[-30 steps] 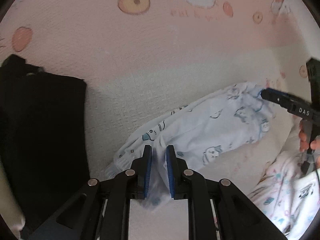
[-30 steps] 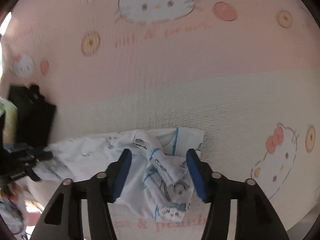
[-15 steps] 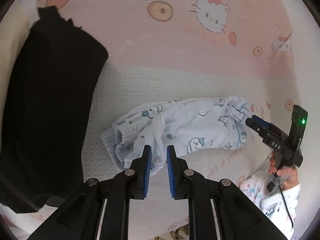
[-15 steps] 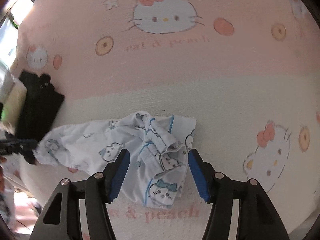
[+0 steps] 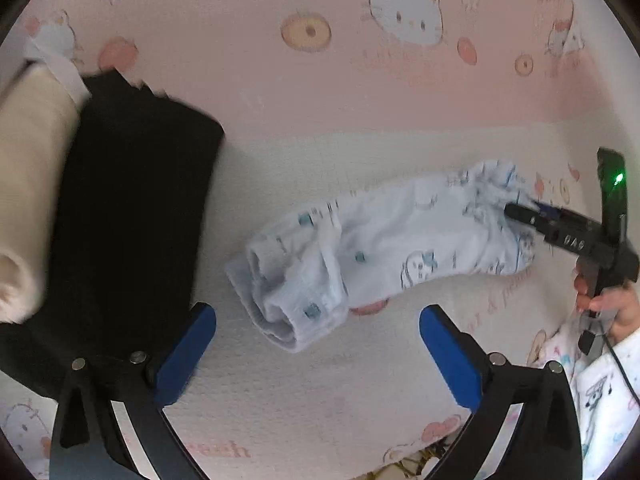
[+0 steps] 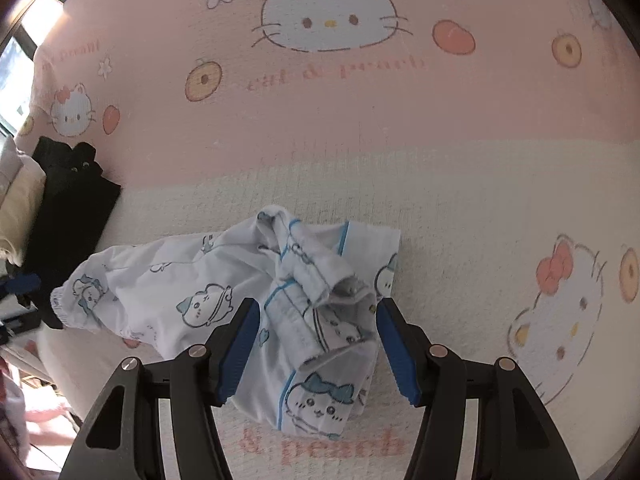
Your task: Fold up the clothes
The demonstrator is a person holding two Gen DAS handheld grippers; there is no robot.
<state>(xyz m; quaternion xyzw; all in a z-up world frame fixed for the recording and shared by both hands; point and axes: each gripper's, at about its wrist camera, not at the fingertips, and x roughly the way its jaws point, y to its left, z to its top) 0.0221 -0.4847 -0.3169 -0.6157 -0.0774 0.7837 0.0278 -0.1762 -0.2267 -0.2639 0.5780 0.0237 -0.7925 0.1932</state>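
A white garment with blue cartoon prints [image 5: 384,240] lies stretched across the cat-print bedspread [image 5: 360,100]. Its cuffed end [image 5: 280,316] rests just ahead of my left gripper [image 5: 316,348], whose jaws are opening wide; neither pad touches the cloth. In the right wrist view the garment's other end [image 6: 320,320] is bunched up between the blue pads [image 6: 240,344] of my right gripper [image 6: 316,340], filling the gap and touching both. The left wrist view shows the right gripper [image 5: 520,212] at the garment's far right end.
A folded black garment [image 5: 132,220] [image 6: 68,208] lies at the left, with cream folded cloth [image 5: 28,200] beyond it. A person's hand [image 5: 608,300] and patterned sleeve [image 5: 600,392] are at the right. The bed's edge runs along the bottom of the left wrist view.
My left gripper has let go of the cuffed end, opened wide and drawn back from it. The right gripper still has the bunched end between its pads.
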